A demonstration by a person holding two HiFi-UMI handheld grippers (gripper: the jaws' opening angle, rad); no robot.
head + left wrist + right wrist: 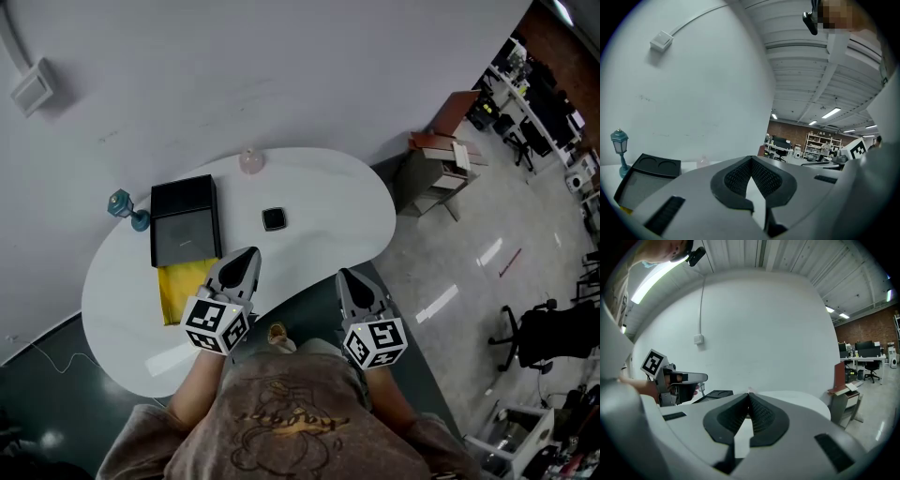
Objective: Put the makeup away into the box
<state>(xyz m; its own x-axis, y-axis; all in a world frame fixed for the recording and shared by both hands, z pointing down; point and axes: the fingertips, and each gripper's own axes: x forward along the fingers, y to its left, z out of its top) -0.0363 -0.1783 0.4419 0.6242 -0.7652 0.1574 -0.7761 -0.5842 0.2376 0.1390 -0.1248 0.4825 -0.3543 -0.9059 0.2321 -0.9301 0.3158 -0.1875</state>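
An open black box (185, 225) lies at the left of the white table (328, 187), on a yellow cloth (183, 286). A small square black compact (274, 219) lies to its right, and a small pink bottle (250, 161) stands at the far edge. My left gripper (248, 253) hovers shut and empty over the near edge, beside the box's near right corner. My right gripper (345, 274) is shut and empty just off the table's near edge. The left gripper view shows the box (647, 176) low at left, beyond the left gripper's (751, 159) tips.
A teal lamp figurine (127, 208) stands left of the box by the wall. Right of the table stands a small brown-topped cabinet (445, 159). Office chairs and desks fill the far right. The right gripper view shows the left gripper's marker cube (653, 363).
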